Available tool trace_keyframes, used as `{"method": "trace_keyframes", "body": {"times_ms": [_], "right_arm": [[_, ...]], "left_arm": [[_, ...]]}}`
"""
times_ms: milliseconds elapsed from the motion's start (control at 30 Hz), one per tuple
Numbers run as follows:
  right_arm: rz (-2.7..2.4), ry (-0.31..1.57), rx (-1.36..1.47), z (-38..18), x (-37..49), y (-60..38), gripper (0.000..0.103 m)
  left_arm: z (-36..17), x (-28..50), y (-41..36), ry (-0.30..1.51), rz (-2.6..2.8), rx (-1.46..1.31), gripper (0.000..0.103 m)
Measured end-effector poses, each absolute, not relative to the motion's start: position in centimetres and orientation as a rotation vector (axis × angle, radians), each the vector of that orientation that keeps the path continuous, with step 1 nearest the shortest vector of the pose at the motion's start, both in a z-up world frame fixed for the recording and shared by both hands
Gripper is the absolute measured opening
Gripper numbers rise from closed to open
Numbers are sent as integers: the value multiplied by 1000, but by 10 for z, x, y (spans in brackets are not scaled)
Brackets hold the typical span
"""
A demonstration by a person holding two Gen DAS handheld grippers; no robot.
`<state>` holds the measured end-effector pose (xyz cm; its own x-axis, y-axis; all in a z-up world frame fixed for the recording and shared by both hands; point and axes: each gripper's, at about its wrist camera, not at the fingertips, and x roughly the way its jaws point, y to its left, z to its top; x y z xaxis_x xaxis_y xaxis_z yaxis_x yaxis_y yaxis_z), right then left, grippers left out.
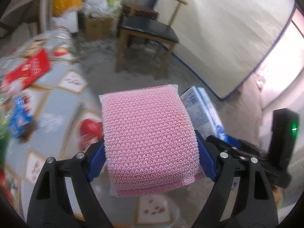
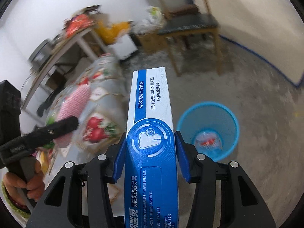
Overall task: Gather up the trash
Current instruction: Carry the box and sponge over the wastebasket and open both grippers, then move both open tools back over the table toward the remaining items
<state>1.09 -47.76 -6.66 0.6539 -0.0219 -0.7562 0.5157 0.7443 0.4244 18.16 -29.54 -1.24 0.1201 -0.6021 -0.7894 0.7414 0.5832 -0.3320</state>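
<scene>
So the right gripper is clamped on a long blue-and-white toothpaste box, blue pads pressing its two narrow sides. The box's long axis runs straight out ahead along the fingers, far end pointing away over the floor. The thing that matters for the drop: the blue trash bin sits on the floor just to the right of the box and lower down, mouth open upward, with some clear and red wrapper stuff already at the bottom. So I'd guess the box has to swing right and tip nose-down to go in. The right gripper looks like the nearer one to the bin.

The left gripper is squeezing a pink mesh scrubbing sponge between its blue pads, flat face up toward the camera. From the left view the sponge blocks most of what's ahead, and the bin isn't visible there at all, only the toothpaste box poking out at the sponge's right edge.

Off to the left is the table with the patterned cloth, still holding a red packet and a blue wrapper.

Both views are smeared with motion blur, so the table clutter and the stuff by the chair are hard to read. The box's near end is cut off by the frame.
</scene>
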Motion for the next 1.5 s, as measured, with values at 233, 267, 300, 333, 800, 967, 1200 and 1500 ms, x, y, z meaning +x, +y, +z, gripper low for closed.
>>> {"method": "trace_keyframes", "body": {"times_ms": [233, 267, 300, 333, 800, 967, 1200, 1500], "right_arm": [[-422, 858, 898, -132, 11, -542, 47], [-438, 853, 907, -137, 15, -552, 48], [-452, 848, 893, -142, 21, -560, 48], [-466, 845, 884, -145, 26, -565, 50], [-545, 931, 974, -223, 16, -583, 65], [-533, 956, 917, -213, -2, -559, 65], [-467, 957, 714, -154, 1, -514, 72], [-198, 840, 488, -54, 49, -424, 77]], "left_arm": [[-53, 188, -385, 1216, -1046, 223, 80], [-56, 191, -393, 1223, -1048, 218, 81], [-59, 194, -408, 1229, -1059, 200, 83], [-63, 198, -418, 1229, -1055, 196, 84], [-72, 207, -396, 1187, -1017, 192, 87], [-56, 200, -357, 1155, -1029, 166, 87], [-28, 177, -281, 1122, -1083, 82, 87], [-28, 149, -158, 1107, -987, -34, 87]]}}
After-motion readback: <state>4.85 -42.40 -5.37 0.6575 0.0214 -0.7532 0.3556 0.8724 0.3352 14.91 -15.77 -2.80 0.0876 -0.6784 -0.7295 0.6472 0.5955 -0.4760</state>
